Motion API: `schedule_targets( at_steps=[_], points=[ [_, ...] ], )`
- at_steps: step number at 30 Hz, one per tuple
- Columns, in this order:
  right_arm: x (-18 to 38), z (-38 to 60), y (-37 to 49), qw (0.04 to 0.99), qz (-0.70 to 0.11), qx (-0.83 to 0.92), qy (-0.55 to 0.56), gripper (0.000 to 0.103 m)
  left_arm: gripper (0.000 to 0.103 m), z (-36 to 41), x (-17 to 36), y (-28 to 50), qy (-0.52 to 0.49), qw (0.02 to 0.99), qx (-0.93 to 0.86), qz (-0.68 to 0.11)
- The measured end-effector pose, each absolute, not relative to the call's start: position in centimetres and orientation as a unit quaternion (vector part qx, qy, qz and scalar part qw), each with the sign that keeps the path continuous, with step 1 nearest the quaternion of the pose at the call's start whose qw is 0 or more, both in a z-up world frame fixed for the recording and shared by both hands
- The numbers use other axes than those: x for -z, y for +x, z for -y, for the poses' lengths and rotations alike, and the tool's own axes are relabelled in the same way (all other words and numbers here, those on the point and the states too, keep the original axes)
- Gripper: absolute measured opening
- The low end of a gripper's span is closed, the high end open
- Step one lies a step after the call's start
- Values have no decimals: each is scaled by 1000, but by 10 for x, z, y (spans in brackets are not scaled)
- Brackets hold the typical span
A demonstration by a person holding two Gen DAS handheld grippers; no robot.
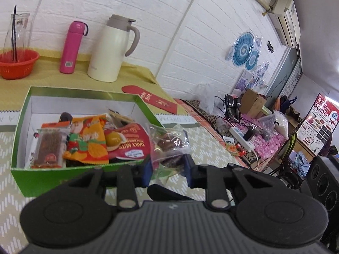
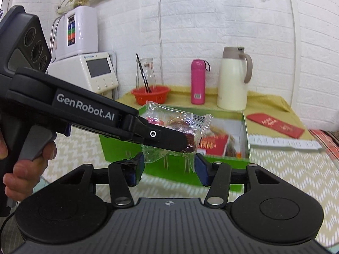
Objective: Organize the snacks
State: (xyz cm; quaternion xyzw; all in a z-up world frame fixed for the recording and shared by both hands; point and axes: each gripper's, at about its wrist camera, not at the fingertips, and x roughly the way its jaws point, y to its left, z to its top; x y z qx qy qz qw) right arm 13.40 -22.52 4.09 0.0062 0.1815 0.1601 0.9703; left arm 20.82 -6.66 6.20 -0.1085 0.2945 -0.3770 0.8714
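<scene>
White brick walls ring a table laid with zigzag cloth. Clear-wrapped snack hangs beside the green box, pinched in the left gripper. Right gripper sits spread wide below the packet, its pads flanking the wrapper's lower edge.

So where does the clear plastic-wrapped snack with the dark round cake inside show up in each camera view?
Left wrist view: the clear-wrapped snack packet sits low in the centre, between the left gripper fingers, just right of the green cardboard box.
Right wrist view: the packet is at centre, clamped by the left gripper reaching in from the left, in front of the box.
Shared landmark: the cream thermal jug.
</scene>
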Motion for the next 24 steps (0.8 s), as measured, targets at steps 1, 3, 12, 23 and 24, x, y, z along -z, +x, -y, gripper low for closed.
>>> schedule_targets(
  at_steps=[1, 3, 12, 23, 24],
  points=[
    [-41, 224, 140, 971, -179, -157, 6, 87, 23, 66, -63, 214, -115, 870, 377, -296],
    [-41, 225, 147, 973, -176, -150, 4, 87, 22, 68, -61, 226, -125, 866, 378, -302],
    [-29, 244, 175, 977, -179, -116, 6, 88, 22, 94, -48, 264, -129, 855, 391, -315],
    [-11, 245, 195, 981, -170, -94, -27, 103, 81, 83, -36, 283, -137, 899, 293, -295],
    [-10, 245, 195, 981, -170, -93, -24, 103, 89, 84, -36, 283, -124, 908, 275, -291]
  ],
)
